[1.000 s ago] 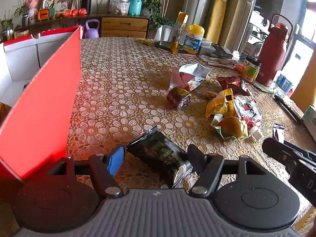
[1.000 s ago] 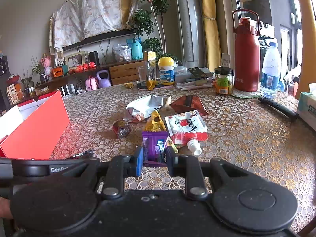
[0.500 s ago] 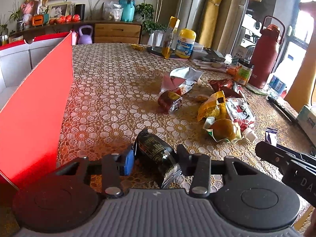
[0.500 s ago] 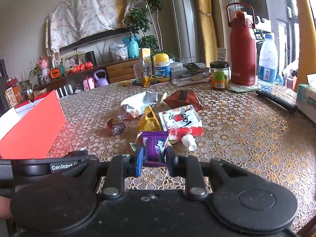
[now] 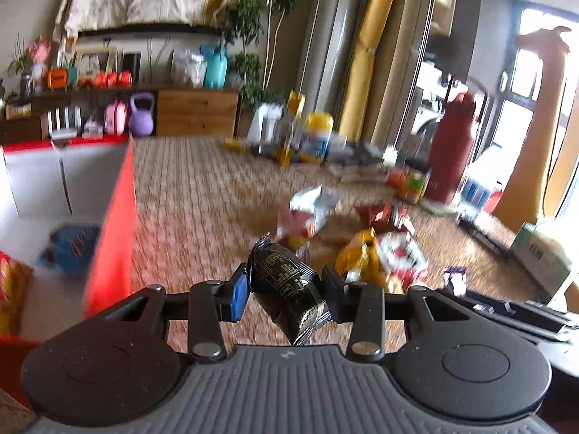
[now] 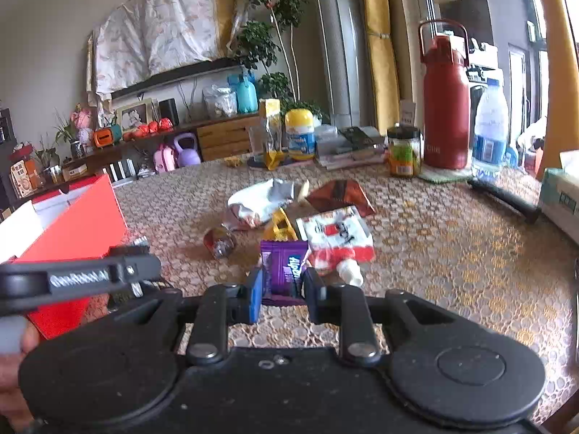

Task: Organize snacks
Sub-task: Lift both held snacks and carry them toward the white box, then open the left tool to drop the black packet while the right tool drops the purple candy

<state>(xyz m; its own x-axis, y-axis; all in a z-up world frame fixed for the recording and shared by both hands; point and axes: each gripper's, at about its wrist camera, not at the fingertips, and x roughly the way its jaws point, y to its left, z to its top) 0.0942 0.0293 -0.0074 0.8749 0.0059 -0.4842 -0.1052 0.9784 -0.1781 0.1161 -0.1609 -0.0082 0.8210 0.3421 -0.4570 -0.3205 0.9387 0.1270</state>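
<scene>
My left hand-held gripper [image 5: 286,291]: matte black, ribbed grey housing, round discs each side, silver pivot screws, one blue pad. Right hand-held gripper [image 6: 282,291] alike, black housing, blue pad.

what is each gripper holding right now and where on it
Left gripper clamps the black snack packet across its middle. Right gripper pinches the purple packet at its near end.

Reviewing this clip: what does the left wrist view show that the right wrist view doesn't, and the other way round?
Only the left wrist view: the left gripper clamped on a black snack packet, and a blue packet inside the red box.
Only the right wrist view: the right gripper clamped on a purple snack packet, and a water bottle.
Both: the box, the loose snack pile with its white-and-red pouch, and the red flask.
</scene>
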